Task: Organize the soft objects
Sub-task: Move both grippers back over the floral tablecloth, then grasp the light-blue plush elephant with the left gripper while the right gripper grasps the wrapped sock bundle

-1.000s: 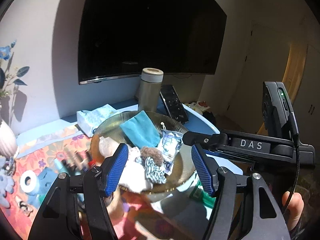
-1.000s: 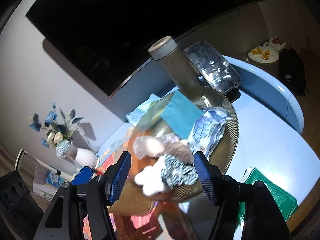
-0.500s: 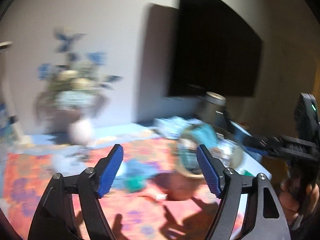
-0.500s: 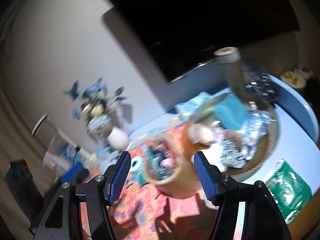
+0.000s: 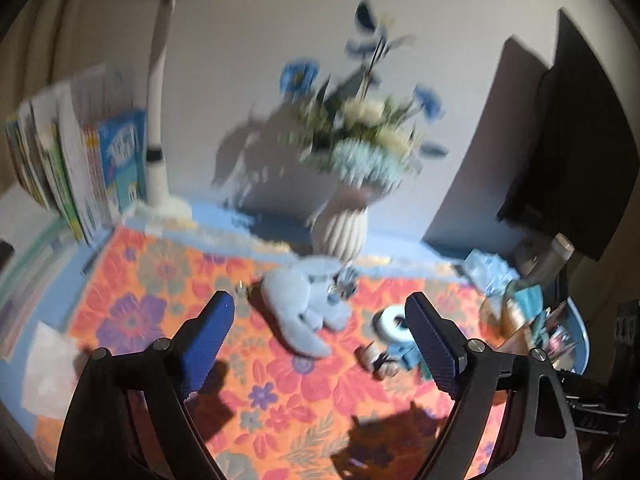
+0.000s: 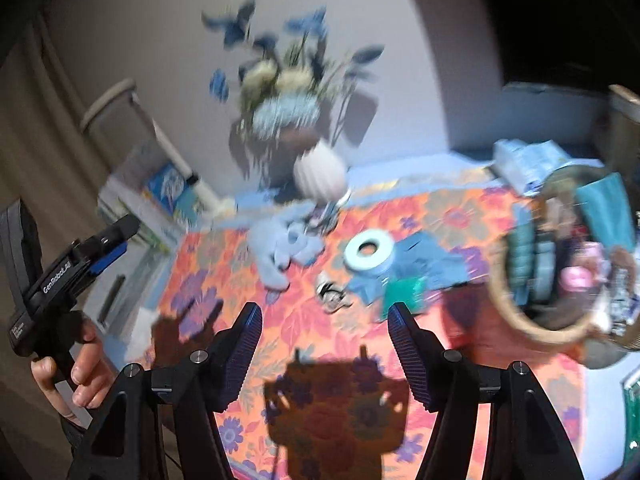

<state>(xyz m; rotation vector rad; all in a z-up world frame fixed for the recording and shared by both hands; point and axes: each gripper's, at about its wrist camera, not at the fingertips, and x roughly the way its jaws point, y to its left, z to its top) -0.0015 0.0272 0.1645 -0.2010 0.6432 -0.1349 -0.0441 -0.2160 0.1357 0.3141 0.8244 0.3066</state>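
Note:
A light-blue plush toy [image 5: 304, 308] lies on the floral mat [image 5: 160, 280], just in front of the vase. My left gripper [image 5: 320, 298] hovers on the near side of it; its jaws are opening and nothing is between them. The right wrist view shows the same plush toy [image 6: 280, 244] ahead and to the left of my right gripper [image 6: 324, 308], which stands open and empty above the mat. At the right, a woven basket [image 6: 540, 280] holds several soft items. The left gripper [image 6: 116, 240] appears at far left, held by a hand [image 6: 76, 364].
A ribbed vase of flowers [image 5: 340, 236] stands behind the plush. A tape roll [image 6: 370, 254], blue cloth [image 6: 432, 264] and green packet [image 6: 404, 292] lie mid-mat. Books [image 5: 80, 160] and a lamp [image 5: 158, 120] are at the left, a dark screen [image 5: 580, 140] at the right.
Both grippers have swung left, away from the plate of soft things and over the floral mat with the plush toy. The left jaws have spread wider; the right jaws kept their gap.

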